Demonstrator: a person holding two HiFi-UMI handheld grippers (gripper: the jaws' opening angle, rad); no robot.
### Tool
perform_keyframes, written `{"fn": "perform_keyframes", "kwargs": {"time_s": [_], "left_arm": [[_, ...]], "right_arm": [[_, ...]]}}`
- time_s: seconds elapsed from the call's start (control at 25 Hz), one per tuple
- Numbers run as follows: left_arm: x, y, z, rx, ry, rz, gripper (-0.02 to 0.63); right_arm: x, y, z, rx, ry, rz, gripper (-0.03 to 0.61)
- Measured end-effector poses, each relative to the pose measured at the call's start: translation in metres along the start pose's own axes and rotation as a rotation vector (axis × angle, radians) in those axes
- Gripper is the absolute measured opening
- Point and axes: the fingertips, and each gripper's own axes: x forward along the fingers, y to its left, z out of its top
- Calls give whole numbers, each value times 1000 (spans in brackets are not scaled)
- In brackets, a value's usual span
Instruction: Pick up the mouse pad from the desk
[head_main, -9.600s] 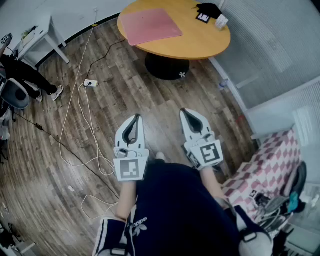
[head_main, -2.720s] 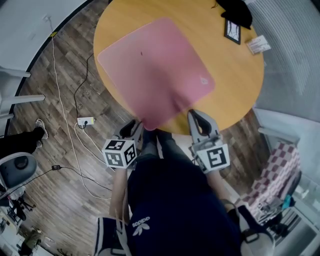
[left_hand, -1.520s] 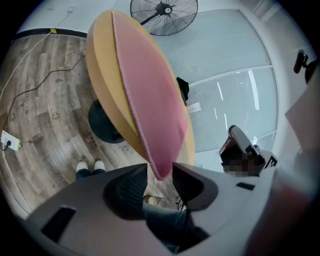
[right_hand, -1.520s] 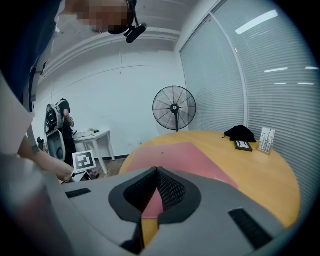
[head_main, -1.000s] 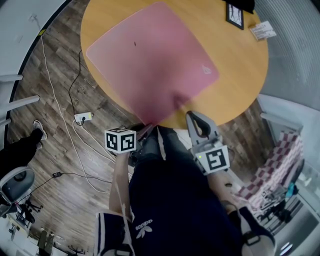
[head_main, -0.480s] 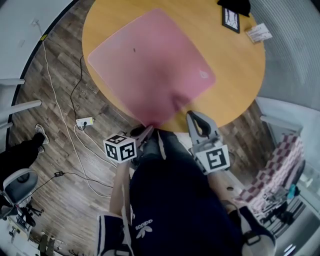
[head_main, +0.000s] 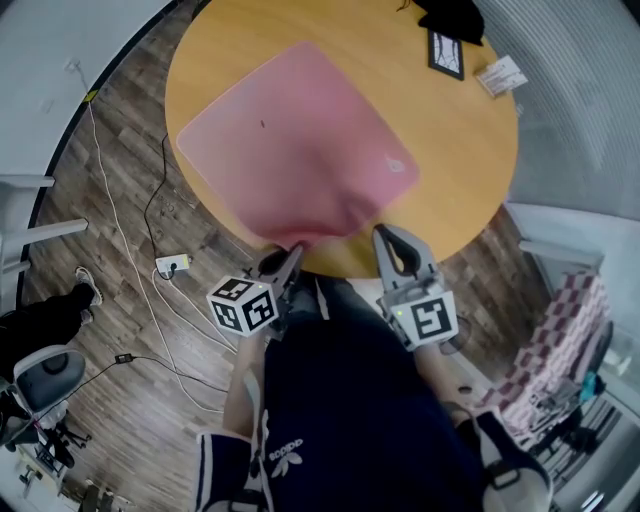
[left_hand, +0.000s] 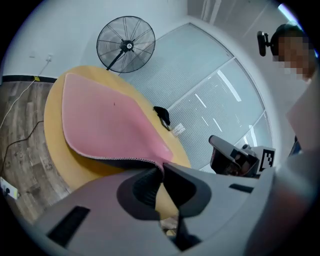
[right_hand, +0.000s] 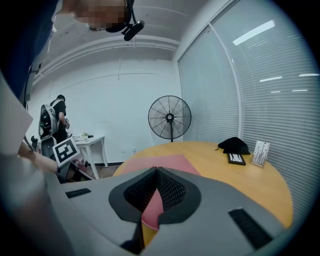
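Note:
The pink mouse pad lies on the round wooden table. Its near corner is lifted off the tabletop. My left gripper is shut on that corner at the table's near edge. In the left gripper view the pad curls up to the gripper, and its dark underside shows above the table. My right gripper hangs at the table's near edge, just right of the pad, shut with nothing held. In the right gripper view its tips meet in front of the pad.
A black item, a framed card and a small card sit at the table's far right. A standing fan is beyond it. Cables and a power strip lie on the floor at left.
My left gripper has risen with the pad's near corner, so the pad's near part now bulges up off the table. The right gripper has hardly shifted.

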Motion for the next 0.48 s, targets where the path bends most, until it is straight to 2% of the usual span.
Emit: {"fn": "perform_keyframes", "kwargs": {"time_s": [0.48], "left_arm": [[4, -11, 90, 119, -144, 45, 18]], "right_arm": [[0, -31, 36, 3, -97, -54, 3]]}}
